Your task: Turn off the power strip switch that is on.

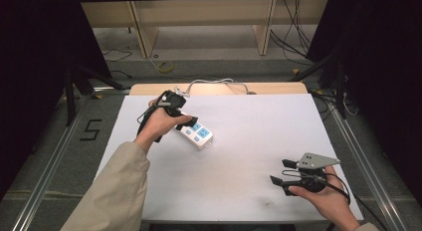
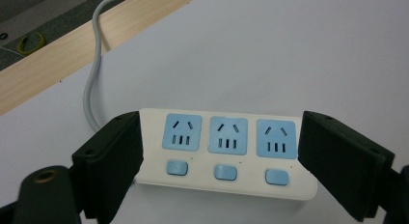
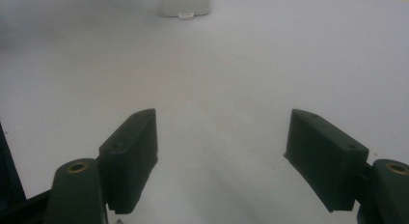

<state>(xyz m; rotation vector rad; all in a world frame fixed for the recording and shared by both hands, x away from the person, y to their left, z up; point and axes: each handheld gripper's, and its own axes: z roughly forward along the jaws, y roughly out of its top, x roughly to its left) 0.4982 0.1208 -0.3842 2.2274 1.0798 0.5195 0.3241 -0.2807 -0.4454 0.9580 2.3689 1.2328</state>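
A white power strip [image 1: 199, 135] with three blue sockets and three blue switches lies flat on the white table [image 1: 259, 126], left of centre. My left gripper [image 1: 180, 122] is over it and open. In the left gripper view, the strip [image 2: 222, 137] lies between the jaws of that gripper [image 2: 222, 156], one at each short end, close against it. The strip's grey cable [image 2: 94, 64] runs off over the table's back edge. My right gripper [image 1: 280, 171] sits open near the front right corner with nothing between its jaws. In the right gripper view, the gripper [image 3: 222, 151] faces the strip's end [image 3: 185, 4] far ahead.
A bare wooden strip [image 1: 219, 89] borders the table's back edge, where the cable [image 1: 214, 82] loops. Beyond are floor cables and wooden shelving [image 1: 199, 22]. Metal rails [image 1: 368, 166] run along both sides of the table.
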